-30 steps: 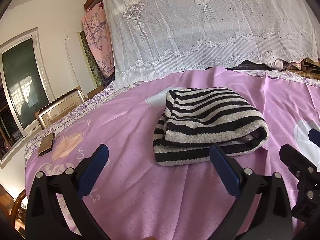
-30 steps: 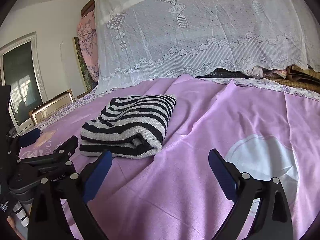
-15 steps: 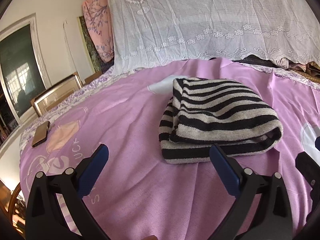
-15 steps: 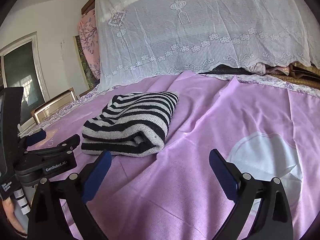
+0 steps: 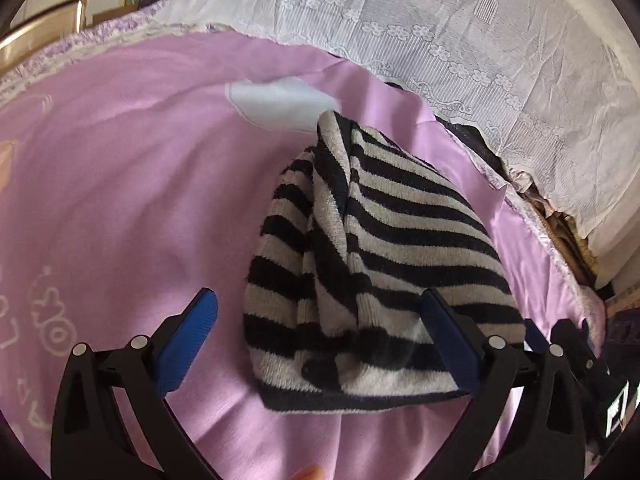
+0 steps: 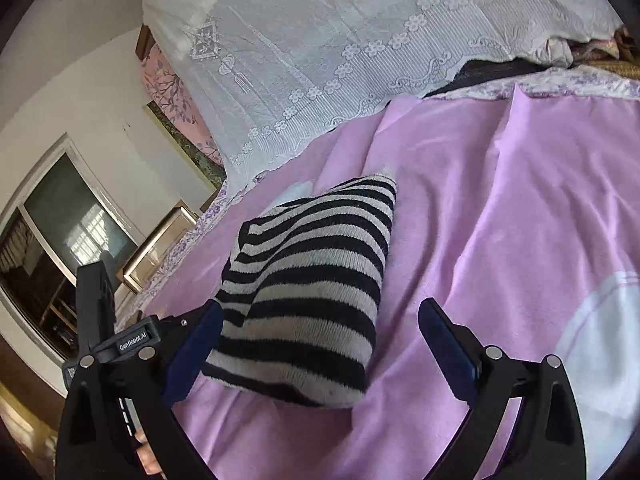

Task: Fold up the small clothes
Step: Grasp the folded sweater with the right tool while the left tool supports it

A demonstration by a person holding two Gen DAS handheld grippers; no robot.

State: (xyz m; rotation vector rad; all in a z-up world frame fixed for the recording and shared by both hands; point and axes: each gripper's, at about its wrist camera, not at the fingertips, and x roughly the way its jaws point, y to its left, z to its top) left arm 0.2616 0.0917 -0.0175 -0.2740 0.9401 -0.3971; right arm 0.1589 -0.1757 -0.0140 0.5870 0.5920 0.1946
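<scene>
**A:** Looking pretty far along, tbh. The striped knit garment (image 5: 380,264) sits as a folded bundle in the lower middle of the frame on the pink bedsheet (image 5: 120,184).

**B:** Yeah, maybe just tidying left. Left gripper (image 5: 324,344) and right gripper (image 6: 320,352) both gape wide, holding nothing. Lace cover (image 6: 340,40) crowds the top edge; bare sheet at right gives room.

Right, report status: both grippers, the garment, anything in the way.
Left gripper open, right gripper open, both empty. Striped sweater folded on the pink bedsheet, between both sets of fingers. Nothing in the way.
</scene>
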